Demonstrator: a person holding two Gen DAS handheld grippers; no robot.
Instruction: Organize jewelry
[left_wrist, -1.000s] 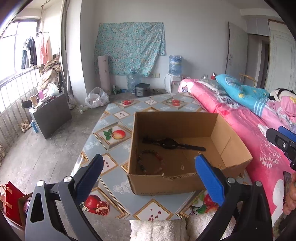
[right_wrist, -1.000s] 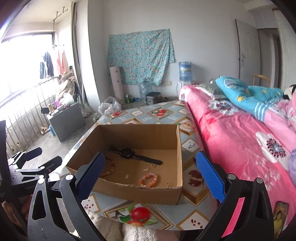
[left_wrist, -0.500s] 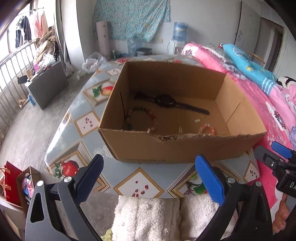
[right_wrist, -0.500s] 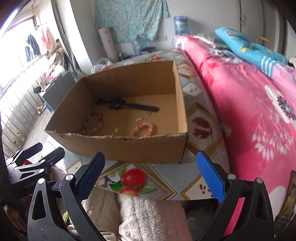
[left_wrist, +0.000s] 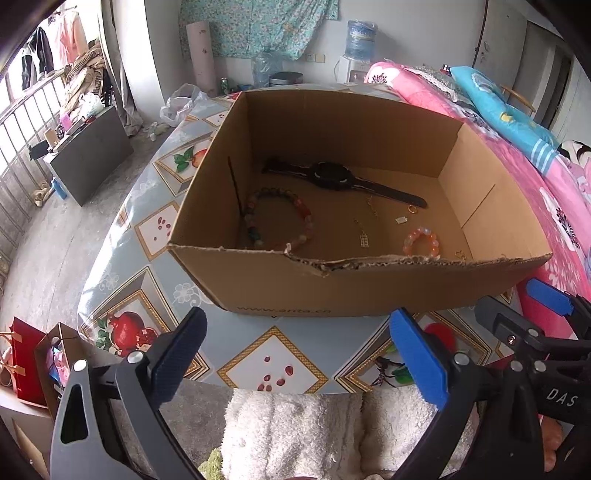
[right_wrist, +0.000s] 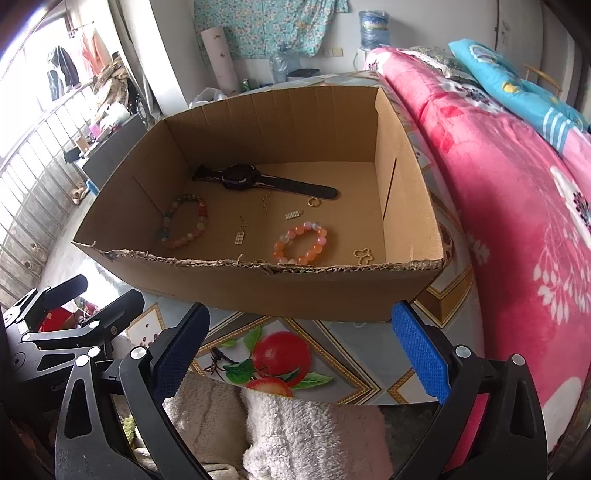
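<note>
Left wrist view: my left tool (left_wrist: 297, 354) and right tool (right_wrist: 301, 345), both spread and empty, sit closer above the cardboard box (left_wrist: 369, 284) than before.

Both wrist views near, angled down, sharing the cardboard box (left_wrist: 332, 291) interior

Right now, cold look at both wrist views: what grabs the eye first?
The open cardboard box fills the tabletop, a black watch lying across its floor towards the back. Nearer the front sit an orange bead bracelet and, to its left, a multicoloured one. Both tongs, left and right, hang open short of the box.
</note>
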